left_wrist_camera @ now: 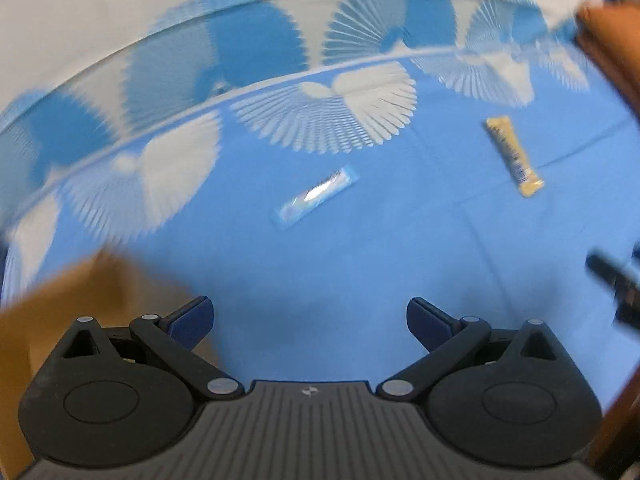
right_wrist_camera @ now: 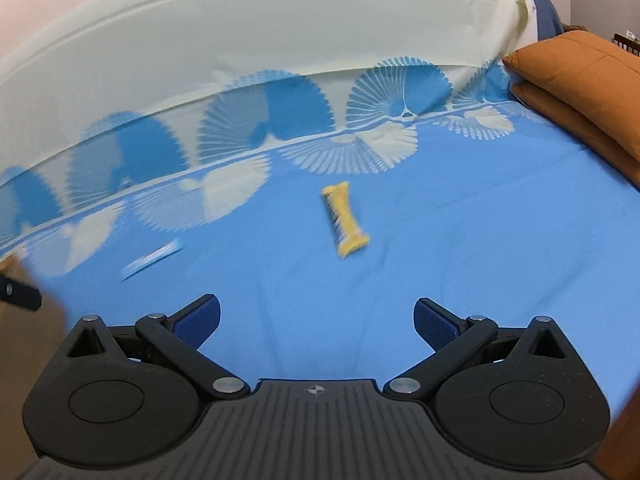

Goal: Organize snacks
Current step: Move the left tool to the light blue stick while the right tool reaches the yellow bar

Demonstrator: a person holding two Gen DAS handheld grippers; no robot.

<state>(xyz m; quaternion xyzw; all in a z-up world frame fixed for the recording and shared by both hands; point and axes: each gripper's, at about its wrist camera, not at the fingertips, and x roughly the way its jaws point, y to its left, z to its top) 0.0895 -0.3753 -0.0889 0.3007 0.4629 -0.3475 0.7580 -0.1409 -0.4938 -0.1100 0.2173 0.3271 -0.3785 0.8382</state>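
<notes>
Both my left gripper point(left_wrist_camera: 309, 316) and right gripper point(right_wrist_camera: 316, 318) are wide open and empty, so I aim the right one across the long yellow wrapped snack bar point(right_wrist_camera: 344, 220) lying on the blue bedsheet point(right_wrist_camera: 460, 240), right of the blue foil packet point(right_wrist_camera: 154, 258).

Blue bed sheet point(right_wrist_camera: 460, 240) w/ yellow snack bar point(right_wrist_camera: 345, 222), blue sachet point(right_wrist_camera: 154, 259) well apart, orange pillows point(right_wrist_camera: 580, 92) at edge.

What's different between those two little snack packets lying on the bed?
The yellow snack bar is thick and opaque; the blue packet looks flat and shiny. The yellow bar's ends flare out; the blue packet is a plain strip. They lie at different angles. Both rest loose on the blue sheet, ungripped.
</notes>
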